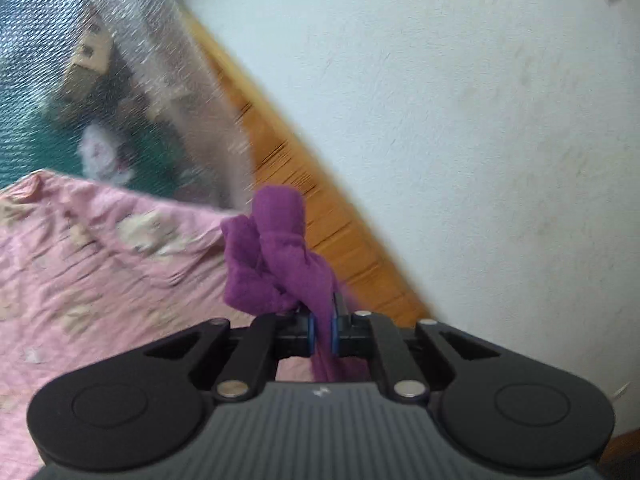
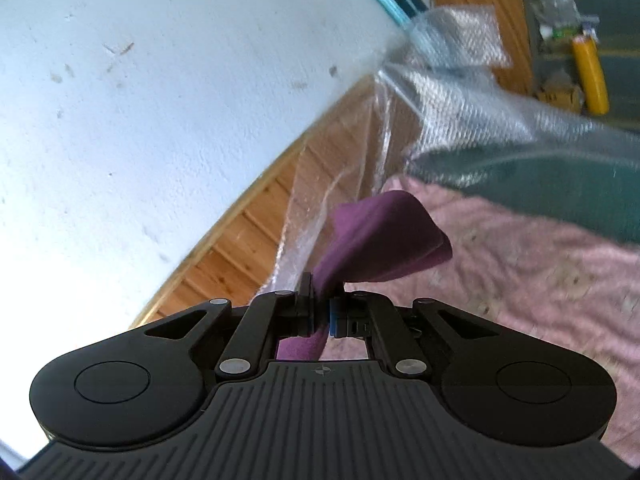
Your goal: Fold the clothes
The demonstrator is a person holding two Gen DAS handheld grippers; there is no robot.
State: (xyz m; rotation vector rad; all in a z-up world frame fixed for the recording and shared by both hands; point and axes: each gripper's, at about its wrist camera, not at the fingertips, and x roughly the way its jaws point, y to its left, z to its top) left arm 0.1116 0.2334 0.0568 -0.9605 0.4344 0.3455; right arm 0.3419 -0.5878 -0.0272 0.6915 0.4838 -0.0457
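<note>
A purple garment [image 1: 276, 256] is pinched in the left gripper [image 1: 323, 330], whose jaws are pressed together on a bunched fold of the cloth; the fabric is seen to rise in a crumpled knot beyond the pads and to trail down behind them. In the right wrist view the same purple garment [image 2: 384, 240] is clamped in the right gripper [image 2: 320, 316], jaws likewise drawn tight on the cloth, with a flatter flap fanning out beyond the pads. The garment is therefore judged to be held at two separate places, clear of the pink patterned sheet [image 1: 100, 264] below, presumably so that it may be spread between the hands and hung straight before a fold is laid. No part of it is seen resting on the sheet, though its lower hang is hidden. Both views are blurred. A white wall [image 1: 460, 120], a wooden skirting [image 1: 320, 216] and clear bubble wrap [image 2: 472, 92] are noted behind.
</note>
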